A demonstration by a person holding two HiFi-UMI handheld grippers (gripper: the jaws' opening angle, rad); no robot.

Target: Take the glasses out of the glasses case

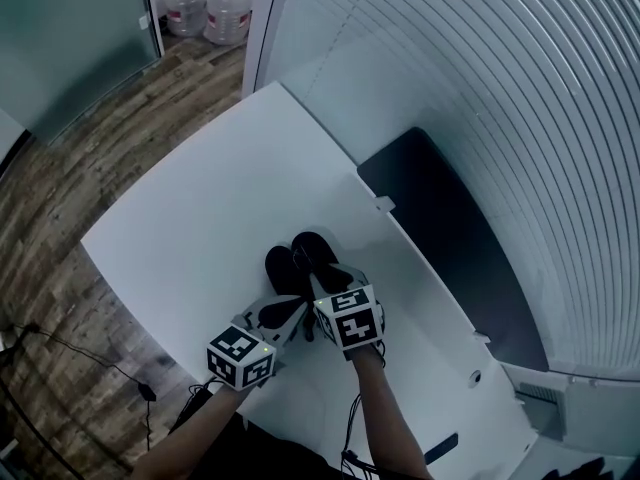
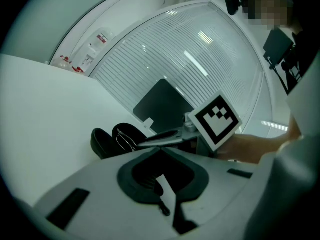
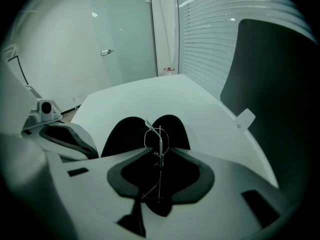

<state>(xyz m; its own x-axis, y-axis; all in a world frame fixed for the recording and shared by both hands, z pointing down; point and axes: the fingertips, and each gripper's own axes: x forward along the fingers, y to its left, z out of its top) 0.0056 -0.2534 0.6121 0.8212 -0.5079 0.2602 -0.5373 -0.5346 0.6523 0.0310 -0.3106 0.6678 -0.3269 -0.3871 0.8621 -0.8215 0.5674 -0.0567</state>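
The glasses case (image 1: 288,265) lies open on the smooth white bench (image 1: 190,233), its two rounded black shells spread like a butterfly. The right hand-held gripper (image 3: 156,152), a matte grey body with dark padded jaws, is clenched on the glasses (image 3: 157,140). Their thin, shiny wire frame stands edge-on between the jaw tips, right at the case's mouth; whether it is clear of the shells cannot be told. The left hand-held gripper (image 2: 160,149) sits just beside the case on its near side, with its jaws together and nothing between them. Beyond the case and to its left, bare bench runs out to a curved edge over wood-grain floor (image 1: 60,168). To the case's right, the bench meets a flat dark panel (image 1: 445,238) and a ribbed white slatted wall (image 1: 500,88).
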